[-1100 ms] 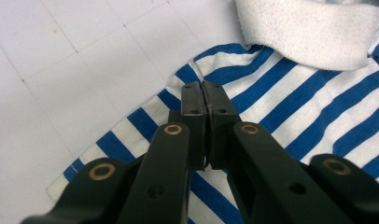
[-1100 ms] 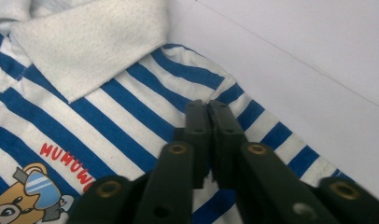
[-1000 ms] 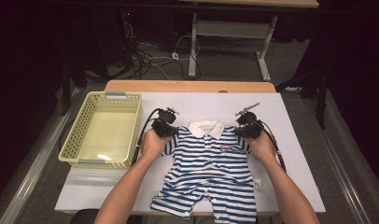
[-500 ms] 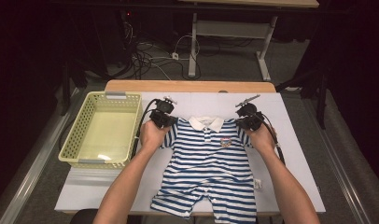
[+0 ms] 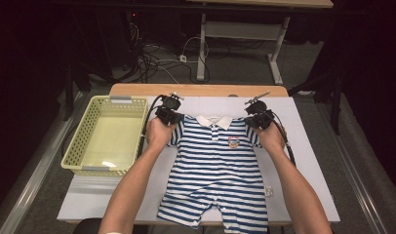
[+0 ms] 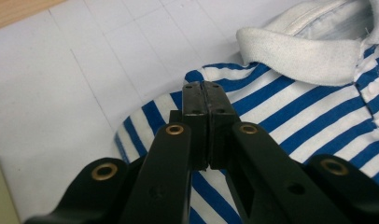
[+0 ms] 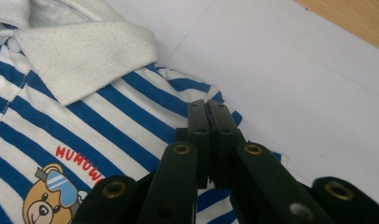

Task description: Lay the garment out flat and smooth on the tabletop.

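Pinching each shoulder of the striped romper (image 5: 213, 165), at ten and two o'clock of its collar, the left gripper (image 5: 169, 116) and right gripper (image 5: 258, 120) are clamping the cloth to spread it flat.

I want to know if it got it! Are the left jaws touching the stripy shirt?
Touching: in the left gripper view, the left gripper has its jaws shut on the stripy shirt shoulder.

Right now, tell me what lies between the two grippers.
In the high view, the striped romper's white collar and shoulders span the stretch between left gripper and right gripper.
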The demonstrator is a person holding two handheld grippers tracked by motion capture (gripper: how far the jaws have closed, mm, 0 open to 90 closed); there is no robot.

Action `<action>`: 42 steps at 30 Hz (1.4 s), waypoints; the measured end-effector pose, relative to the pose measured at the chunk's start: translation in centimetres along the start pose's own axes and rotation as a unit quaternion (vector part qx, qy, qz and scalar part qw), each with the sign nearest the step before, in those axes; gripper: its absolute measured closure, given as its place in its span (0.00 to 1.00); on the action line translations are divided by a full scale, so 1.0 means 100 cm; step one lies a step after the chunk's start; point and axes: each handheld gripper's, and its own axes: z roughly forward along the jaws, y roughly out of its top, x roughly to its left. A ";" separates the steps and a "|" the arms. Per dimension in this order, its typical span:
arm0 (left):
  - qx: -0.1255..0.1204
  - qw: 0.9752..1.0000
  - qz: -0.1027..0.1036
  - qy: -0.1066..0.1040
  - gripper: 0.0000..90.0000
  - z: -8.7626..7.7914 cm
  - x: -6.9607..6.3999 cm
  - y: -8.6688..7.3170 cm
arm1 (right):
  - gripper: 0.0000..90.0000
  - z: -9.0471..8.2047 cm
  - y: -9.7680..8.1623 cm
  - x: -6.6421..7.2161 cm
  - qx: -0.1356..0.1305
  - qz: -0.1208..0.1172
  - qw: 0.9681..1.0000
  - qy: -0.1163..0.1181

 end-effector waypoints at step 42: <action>0.008 0.996 0.041 -0.085 0.54 -0.046 -0.060 -0.132 | 0.79 -0.011 -0.052 -0.045 -0.016 0.101 0.995 0.014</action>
